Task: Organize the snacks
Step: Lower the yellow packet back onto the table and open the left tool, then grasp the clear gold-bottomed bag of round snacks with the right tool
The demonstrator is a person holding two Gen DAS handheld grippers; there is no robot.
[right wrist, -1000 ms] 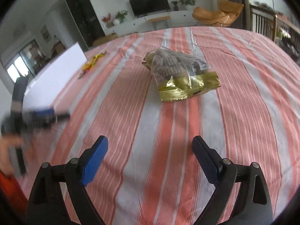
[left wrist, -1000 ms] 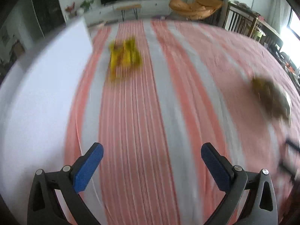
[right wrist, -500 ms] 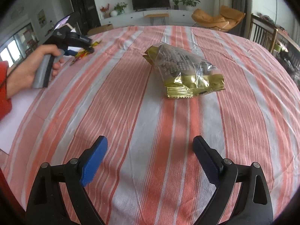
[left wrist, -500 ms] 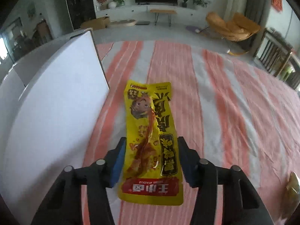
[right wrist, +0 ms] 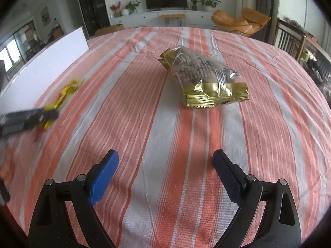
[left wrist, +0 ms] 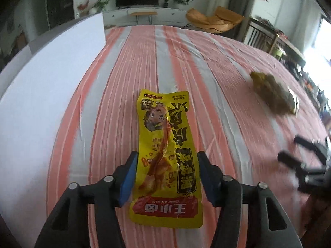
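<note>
The left claw (left wrist: pixel 165 177) has just been easing its jaws wider, with the yellow snack packet (left wrist: pixel 165 144) between them. The pads sit against the packet's long edges, and it looks gripped and carried low over the desk's striped cloth (left wrist: pixel 128 82), beside the white board (left wrist: pixel 41 103). The right claw (right wrist: pixel 165 175) hangs open and empty, with the gold snack bag (right wrist: pixel 204 76) lying ahead of it. The step in hand seems to be moving the packet. Next comes a steady carry to its spot, then a clean release.
</note>
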